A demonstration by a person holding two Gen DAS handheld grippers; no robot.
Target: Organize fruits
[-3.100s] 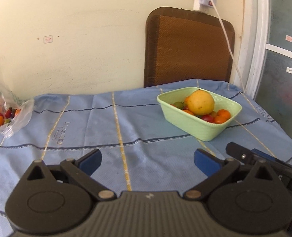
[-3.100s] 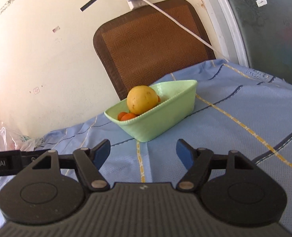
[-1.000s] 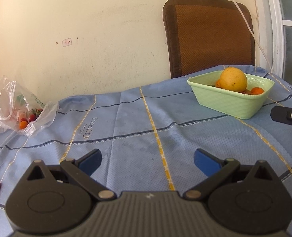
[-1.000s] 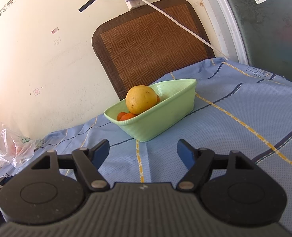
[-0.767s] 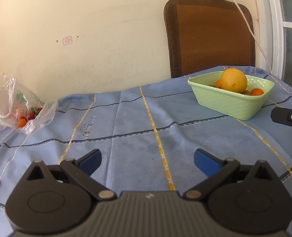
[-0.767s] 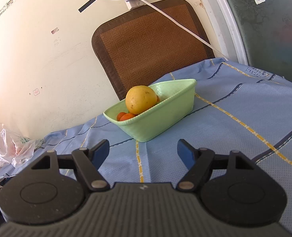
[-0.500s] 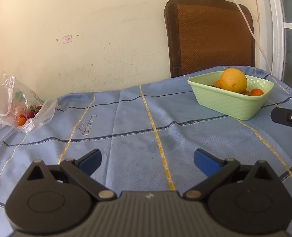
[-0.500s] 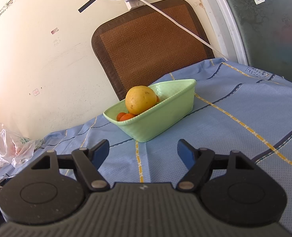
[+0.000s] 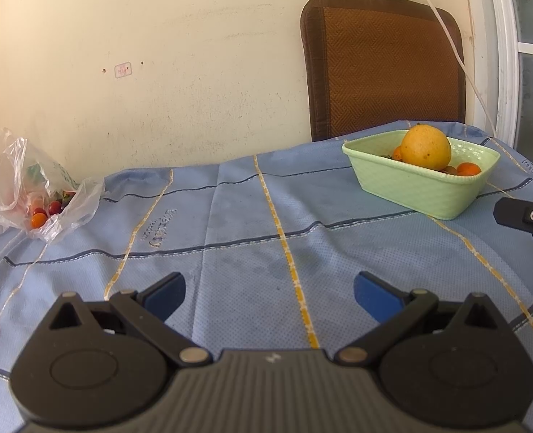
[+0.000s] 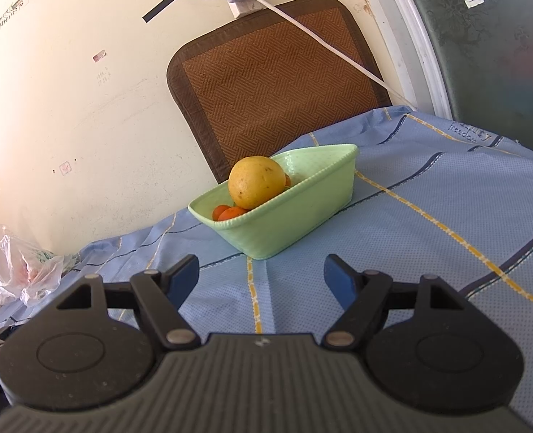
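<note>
We have both tools empty over the blue-clothed counter (image 9: 237,216). The left hand-held gripper (image 9: 269,290) stands wide, nothing between its blue pads, and the right hand-held gripper (image 10: 261,276) is spread just as wide and holds nothing either.

The fruit sits in two places. The green basket (image 10: 284,220) at the far right of the counter already carries a large yellow citrus (image 10: 256,182) on top of a few small orange fruits (image 10: 230,213). Well apart from it, at the far left edge, a crumpled clear plastic bag (image 9: 24,187) holds the loose small fruits (image 9: 44,213), red and orange, near its open mouth.

We judge the step in hand to be fetching from the bag, and the left tool is the one facing that side. To do it well, we should swing left and come in low toward the bag's mouth, not from above, since the film is slack and will fold over the fruit if pressed. We pick one small fruit at a time, closing the pads on the fruit itself and not on a pinch of plastic, or the whole bag will drag along. These fruits look soft-skinned and round, so a gentle, centred close should keep one from squirting out or bruising. The right tool, already pointed at the basket, could steady its rim if a drop makes it slide on the cloth
</note>
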